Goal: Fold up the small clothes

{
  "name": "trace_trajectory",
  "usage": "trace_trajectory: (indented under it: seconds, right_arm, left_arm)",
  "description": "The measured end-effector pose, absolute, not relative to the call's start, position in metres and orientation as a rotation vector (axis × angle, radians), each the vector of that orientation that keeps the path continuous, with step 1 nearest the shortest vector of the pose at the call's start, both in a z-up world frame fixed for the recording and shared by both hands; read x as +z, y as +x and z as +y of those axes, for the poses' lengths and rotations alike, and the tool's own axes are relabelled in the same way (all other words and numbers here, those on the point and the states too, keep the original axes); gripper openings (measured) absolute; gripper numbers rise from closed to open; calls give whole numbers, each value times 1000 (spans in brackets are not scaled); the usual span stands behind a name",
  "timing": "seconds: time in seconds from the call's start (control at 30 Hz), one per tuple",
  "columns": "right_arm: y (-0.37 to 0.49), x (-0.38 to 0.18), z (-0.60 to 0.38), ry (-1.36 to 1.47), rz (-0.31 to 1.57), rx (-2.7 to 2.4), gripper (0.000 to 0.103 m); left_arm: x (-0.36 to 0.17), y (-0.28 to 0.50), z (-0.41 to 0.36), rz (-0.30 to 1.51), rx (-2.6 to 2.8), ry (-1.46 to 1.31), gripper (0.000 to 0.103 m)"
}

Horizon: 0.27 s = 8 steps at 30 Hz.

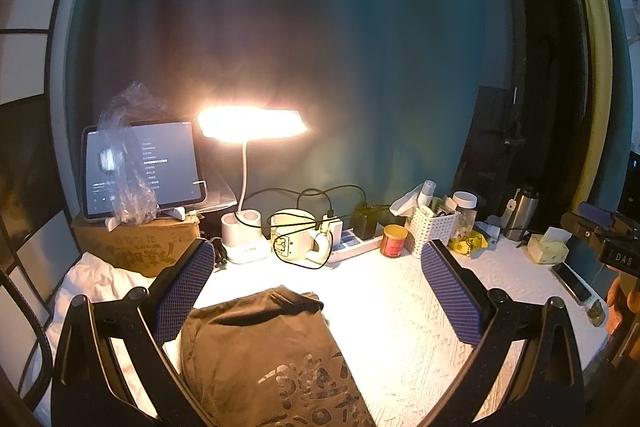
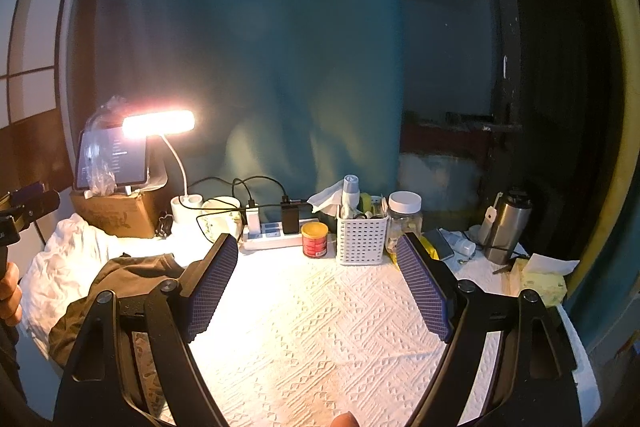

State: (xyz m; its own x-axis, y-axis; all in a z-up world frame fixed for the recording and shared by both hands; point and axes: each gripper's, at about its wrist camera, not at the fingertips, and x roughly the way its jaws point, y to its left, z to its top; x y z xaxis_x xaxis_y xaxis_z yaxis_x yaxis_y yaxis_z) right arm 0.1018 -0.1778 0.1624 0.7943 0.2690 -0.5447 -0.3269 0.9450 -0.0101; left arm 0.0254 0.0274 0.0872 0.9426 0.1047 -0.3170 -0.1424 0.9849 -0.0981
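Note:
A dark brown garment [image 1: 260, 355] with a pale print lies folded on the white textured cloth [image 1: 400, 327], low and left in the left wrist view. My left gripper [image 1: 316, 283] hovers open above its far edge, nothing between its blue pads [image 1: 184, 283]. In the right wrist view the same garment [image 2: 132, 275] lies at the left, partly hidden behind my left finger. My right gripper [image 2: 316, 283] is open over the bare white cloth [image 2: 320, 327], empty. A crumpled white garment [image 2: 68, 267] lies at the far left by the box.
Along the back stand a lit desk lamp [image 1: 252, 125], a tablet [image 1: 140, 167] on a cardboard box [image 1: 136, 247], a mug [image 1: 296, 235], a power strip [image 2: 276, 233], a red can [image 2: 315, 239], a white basket [image 2: 362, 239], a jar [image 2: 405, 217], a steel flask [image 2: 506, 227] and tissues [image 2: 544, 279].

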Motion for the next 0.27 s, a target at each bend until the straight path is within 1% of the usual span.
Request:
trace_trajectory:
  seconds: [0.27]
  right_arm:
    - [113, 157, -185, -102, 582, 308, 84]
  left_arm:
    - [81, 31, 28, 336, 127, -109, 102]
